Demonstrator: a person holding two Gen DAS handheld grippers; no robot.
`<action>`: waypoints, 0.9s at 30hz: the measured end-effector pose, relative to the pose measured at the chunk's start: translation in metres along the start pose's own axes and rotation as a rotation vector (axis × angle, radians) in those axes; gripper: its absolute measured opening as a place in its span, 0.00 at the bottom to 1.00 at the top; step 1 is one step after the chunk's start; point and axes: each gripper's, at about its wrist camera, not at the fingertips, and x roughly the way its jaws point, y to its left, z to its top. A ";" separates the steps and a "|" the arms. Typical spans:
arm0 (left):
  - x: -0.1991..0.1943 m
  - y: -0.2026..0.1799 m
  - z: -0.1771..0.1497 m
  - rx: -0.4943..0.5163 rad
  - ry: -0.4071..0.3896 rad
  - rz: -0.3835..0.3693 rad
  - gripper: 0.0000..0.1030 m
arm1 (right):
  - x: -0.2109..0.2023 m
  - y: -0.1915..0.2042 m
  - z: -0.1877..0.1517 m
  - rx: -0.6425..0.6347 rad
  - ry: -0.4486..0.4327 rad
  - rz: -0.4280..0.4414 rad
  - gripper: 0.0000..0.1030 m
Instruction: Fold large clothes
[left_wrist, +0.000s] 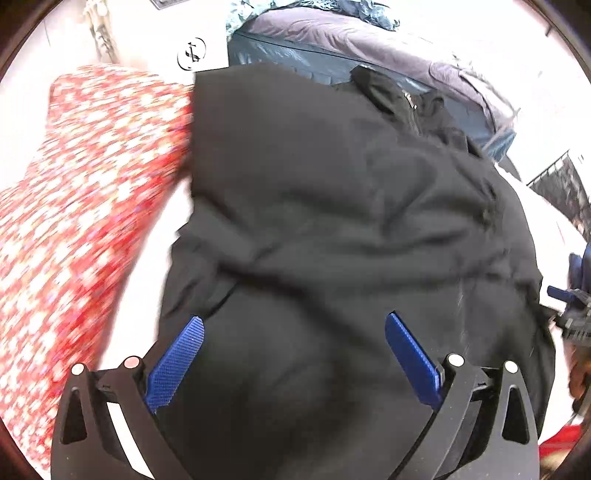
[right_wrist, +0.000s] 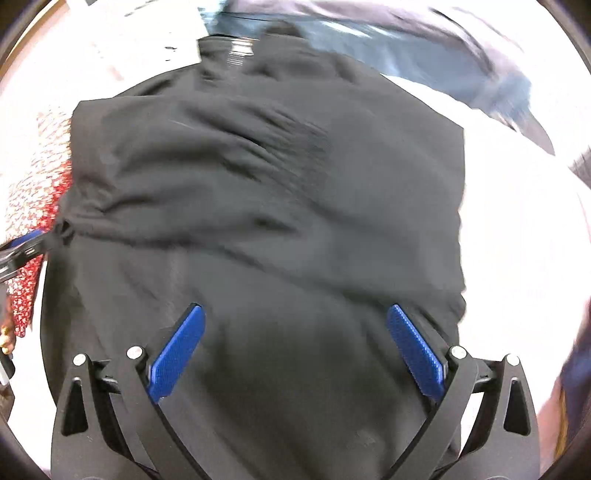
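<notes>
black garment (left_wrist: 332, 221) runs lengthwise away; collar far

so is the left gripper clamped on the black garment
No, the left gripper has its jaws spread wide over the black garment.

One black garment (left_wrist: 332, 221), large and wrinkled, also in the right view (right_wrist: 258, 203). One red patterned cloth (left_wrist: 85, 184) beside it, seen again at the left edge of the right view (right_wrist: 33, 206). One purple-grey cloth (left_wrist: 351, 33) and one dark blue cloth (left_wrist: 280, 55) behind. Two grippers: left (left_wrist: 294, 354) and right (right_wrist: 295, 350). Two blue pads on each, so four pads (left_wrist: 177, 362) in total, set wide apart. One round black logo (left_wrist: 191, 54) on white.
</notes>
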 end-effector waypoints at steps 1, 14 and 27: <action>-0.005 0.005 -0.015 0.003 0.000 0.017 0.92 | -0.004 -0.014 -0.010 0.035 0.015 -0.004 0.95; -0.034 0.107 -0.141 -0.237 0.197 0.012 0.66 | -0.023 -0.118 -0.151 0.226 0.174 0.142 0.70; -0.017 0.118 -0.208 -0.257 0.313 -0.097 0.80 | -0.027 -0.154 -0.246 0.261 0.299 0.255 0.70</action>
